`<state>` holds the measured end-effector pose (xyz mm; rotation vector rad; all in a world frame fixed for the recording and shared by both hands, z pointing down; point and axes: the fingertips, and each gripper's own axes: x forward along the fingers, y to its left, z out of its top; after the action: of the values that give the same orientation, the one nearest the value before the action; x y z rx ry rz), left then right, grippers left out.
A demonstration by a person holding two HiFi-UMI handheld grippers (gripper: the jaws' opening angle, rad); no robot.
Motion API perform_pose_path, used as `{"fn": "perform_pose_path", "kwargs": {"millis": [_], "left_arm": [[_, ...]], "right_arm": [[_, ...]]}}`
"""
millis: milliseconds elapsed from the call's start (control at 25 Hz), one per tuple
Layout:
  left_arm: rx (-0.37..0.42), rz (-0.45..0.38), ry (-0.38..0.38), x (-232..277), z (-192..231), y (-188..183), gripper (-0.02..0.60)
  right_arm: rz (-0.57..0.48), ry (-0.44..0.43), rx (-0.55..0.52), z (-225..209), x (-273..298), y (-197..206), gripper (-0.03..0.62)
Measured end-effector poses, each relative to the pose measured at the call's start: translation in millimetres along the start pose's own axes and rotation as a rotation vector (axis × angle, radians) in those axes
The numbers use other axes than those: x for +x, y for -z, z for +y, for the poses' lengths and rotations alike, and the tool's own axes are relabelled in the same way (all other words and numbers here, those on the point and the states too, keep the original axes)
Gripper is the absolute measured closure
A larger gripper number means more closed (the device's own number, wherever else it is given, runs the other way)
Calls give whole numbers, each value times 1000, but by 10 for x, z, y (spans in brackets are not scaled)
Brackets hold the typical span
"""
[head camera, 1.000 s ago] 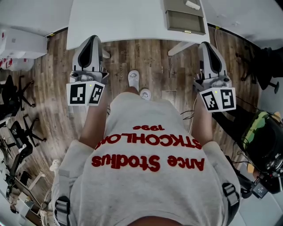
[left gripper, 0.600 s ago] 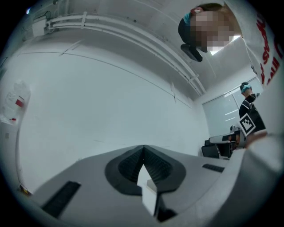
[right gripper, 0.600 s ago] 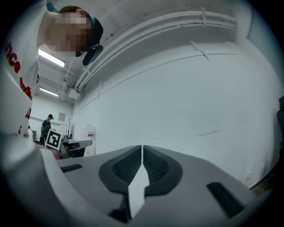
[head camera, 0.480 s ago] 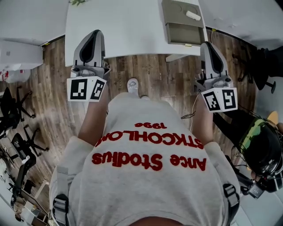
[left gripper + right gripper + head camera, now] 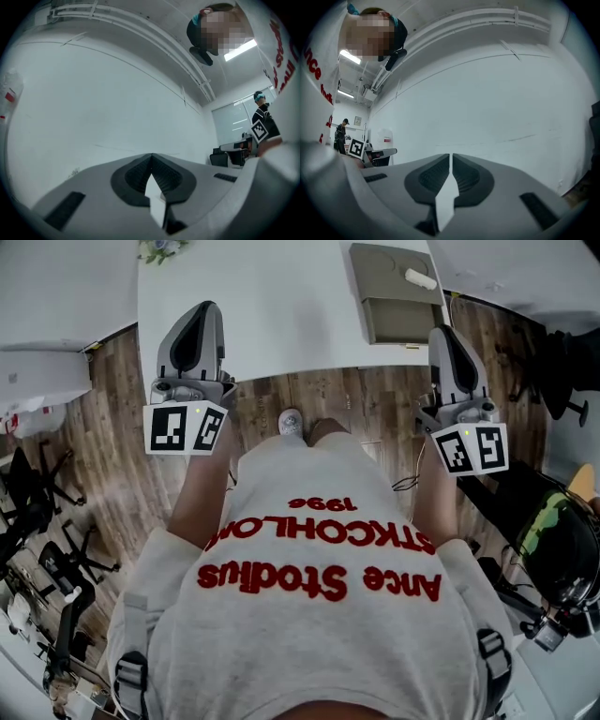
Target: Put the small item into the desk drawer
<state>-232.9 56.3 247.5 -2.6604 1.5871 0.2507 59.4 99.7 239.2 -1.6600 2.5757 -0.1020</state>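
A white desk [image 5: 272, 306] fills the top of the head view. On its right part stands a grey-olive drawer unit [image 5: 398, 320], and a small white cylinder [image 5: 420, 278] lies on its top. I hold both grippers upright at chest height, short of the desk edge. My left gripper [image 5: 195, 334] is over the desk's near left edge and my right gripper [image 5: 451, 357] is just right of the drawer unit. In the gripper views both pairs of jaws, left [image 5: 151, 158] and right [image 5: 451, 158], are shut with nothing between them, facing a bare white wall.
Wooden floor [image 5: 319, 395] lies below the desk edge. Black office chairs [image 5: 37, 512] stand at the left, a white box [image 5: 42, 381] at the far left, and dark bags and gear [image 5: 553, 549] at the right. A small plant [image 5: 159, 247] is on the desk's far left.
The desk and drawer unit have come nearer in the head view as I step forward. Both grippers keep their pose and stay shut.
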Motion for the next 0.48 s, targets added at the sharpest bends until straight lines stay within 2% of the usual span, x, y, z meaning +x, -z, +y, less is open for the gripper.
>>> {"fn": "perform_pose_path", "kwargs": {"millis": [240,480], "left_arm": [[-24,16,-18,62,77,162,574],[-14,19,-56,143,183,192,575]], "right_arm": [[30,17,11,-103,66,105,583],[5,-29,21,-154,341,94,583]]}}
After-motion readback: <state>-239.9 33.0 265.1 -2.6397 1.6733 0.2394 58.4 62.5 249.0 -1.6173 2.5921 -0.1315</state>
